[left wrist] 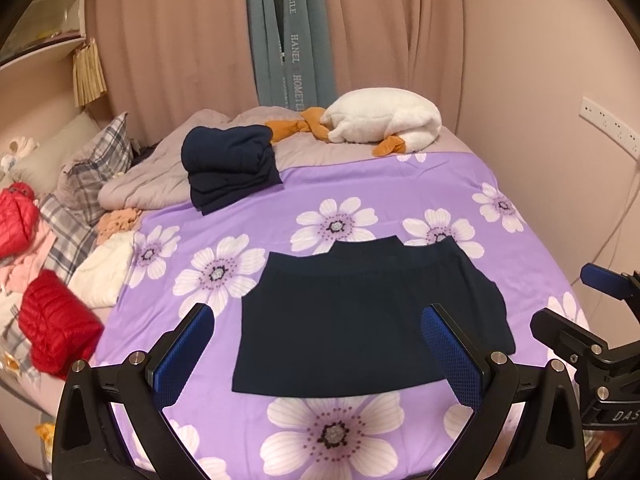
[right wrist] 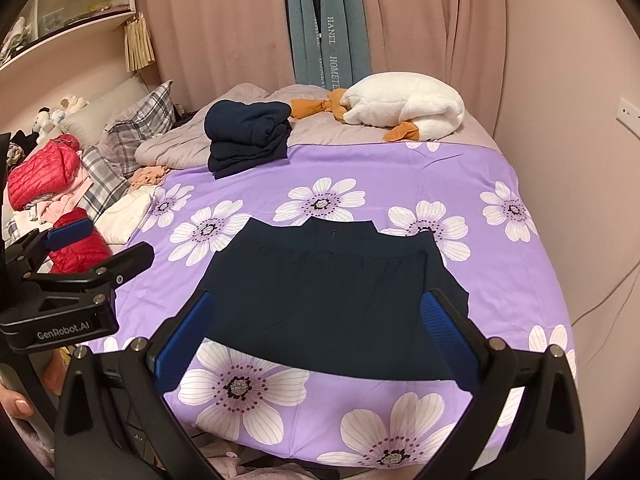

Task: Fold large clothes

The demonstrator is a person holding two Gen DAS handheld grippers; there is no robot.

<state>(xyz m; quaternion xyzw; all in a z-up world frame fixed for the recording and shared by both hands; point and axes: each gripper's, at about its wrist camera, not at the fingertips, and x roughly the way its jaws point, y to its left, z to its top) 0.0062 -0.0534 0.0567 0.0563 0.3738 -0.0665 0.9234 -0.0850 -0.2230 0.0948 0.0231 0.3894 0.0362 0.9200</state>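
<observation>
A dark navy garment (left wrist: 352, 312) (right wrist: 332, 296) lies flat and partly folded on the purple flowered bedspread (left wrist: 360, 200) (right wrist: 400, 168), collar toward the far side. My left gripper (left wrist: 320, 344) hovers open over its near edge, nothing between the blue pads. My right gripper (right wrist: 316, 332) also stands open above the garment's near edge, empty. Each gripper shows in the other's view: the right one (left wrist: 576, 304) at the right edge, the left one (right wrist: 100, 244) at the left edge. A stack of folded navy clothes (left wrist: 230, 168) (right wrist: 248, 138) sits farther back.
A white goose plush (left wrist: 384, 118) (right wrist: 404, 108) lies at the far end near the pink curtains. Red puffer jackets (left wrist: 56, 336) (right wrist: 40, 172), plaid pillows (left wrist: 96, 160) and loose pale clothes crowd the bed's left side. A person's hand (right wrist: 16, 404) holds the left gripper's handle.
</observation>
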